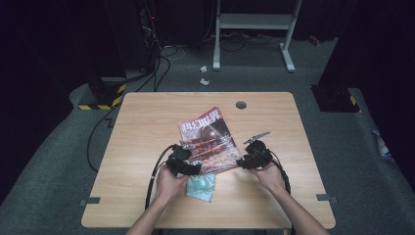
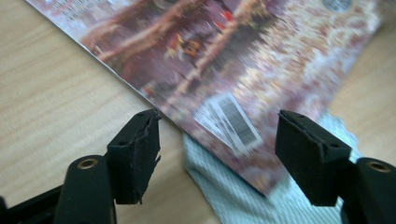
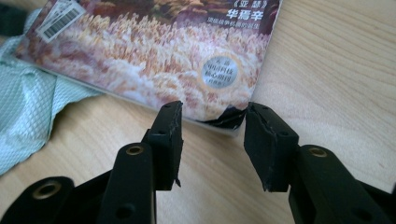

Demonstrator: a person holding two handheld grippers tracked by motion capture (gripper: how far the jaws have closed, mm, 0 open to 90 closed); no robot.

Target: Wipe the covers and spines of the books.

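Note:
A magazine [image 1: 208,142] with a reddish cover lies tilted on the wooden table [image 1: 147,122], its near edge resting over a pale green cloth [image 1: 200,187]. My left gripper [image 1: 193,169] is at the magazine's near left corner and stands open; its jaws flank the barcode corner of the magazine [image 2: 243,84] above the cloth [image 2: 243,196]. My right gripper [image 1: 241,163] is at the near right corner, open, with the magazine's corner [image 3: 219,116] just between its jaw tips. The cloth [image 3: 23,112] shows at the left of the right gripper view.
A round grey grommet [image 1: 241,104] sits in the table near its far edge. Black cables [image 1: 155,176] trail from the left gripper over the table's front. A white stand [image 1: 254,29] and floor cables are beyond the table.

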